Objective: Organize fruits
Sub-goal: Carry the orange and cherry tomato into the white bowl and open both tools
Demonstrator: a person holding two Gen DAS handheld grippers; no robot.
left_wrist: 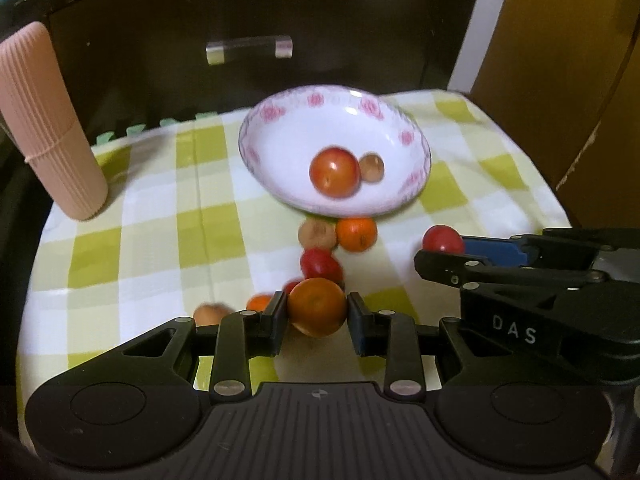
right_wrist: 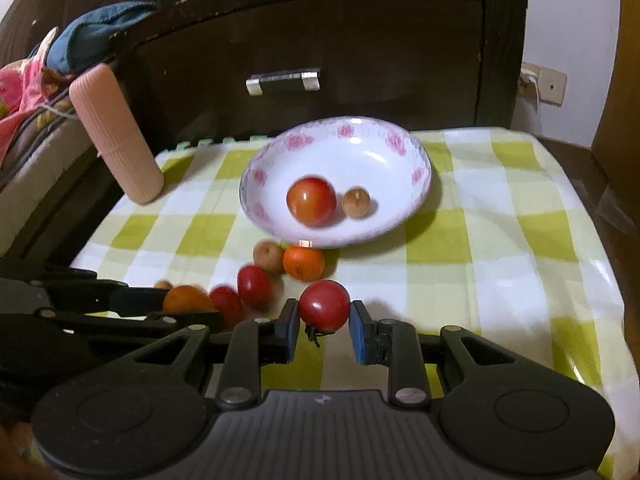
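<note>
Glossy orange tomato [left_wrist: 317, 306] between left jaws.

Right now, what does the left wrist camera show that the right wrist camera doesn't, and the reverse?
Left wrist only: the left gripper closed on an orange fruit, seen head-on between its fingers.

Right wrist only: the right gripper around a red tomato, a wall socket and a pile of cloth at the back left.

Both: the flowered bowl holding a tomato and a small brown fruit, loose fruit in front of it, the pink ribbed cylinder and the checked cloth.
</note>
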